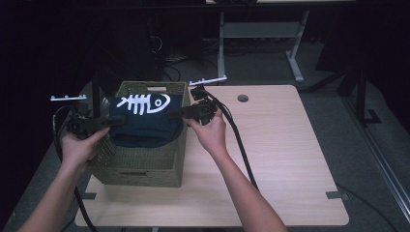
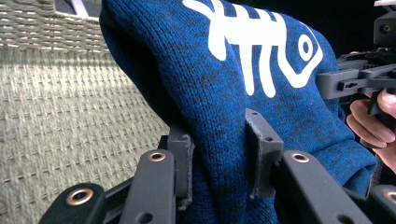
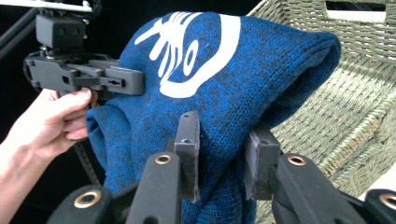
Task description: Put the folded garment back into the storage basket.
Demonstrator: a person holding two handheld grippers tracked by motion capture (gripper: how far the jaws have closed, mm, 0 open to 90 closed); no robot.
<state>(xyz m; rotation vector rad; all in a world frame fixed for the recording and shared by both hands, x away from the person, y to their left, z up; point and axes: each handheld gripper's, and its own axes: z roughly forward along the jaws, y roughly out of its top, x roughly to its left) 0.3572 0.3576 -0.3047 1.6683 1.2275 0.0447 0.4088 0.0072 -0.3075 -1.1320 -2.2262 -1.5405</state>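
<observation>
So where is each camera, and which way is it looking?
High view: above the person's side, looking forward and down at the table, the basket and both forearms.
Left gripper view: on the left gripper, looking along its jaws, shut on the blue sweater, towards the other hand.
Right gripper view: on the right gripper, jaws pinching the sweater, facing the left hand.
All share the sweater's white fish.

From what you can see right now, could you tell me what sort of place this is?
Probably a lab or workshop recording station: a bare wooden table, dark surroundings, another metal-legged bench behind, cables on the floor.
</observation>
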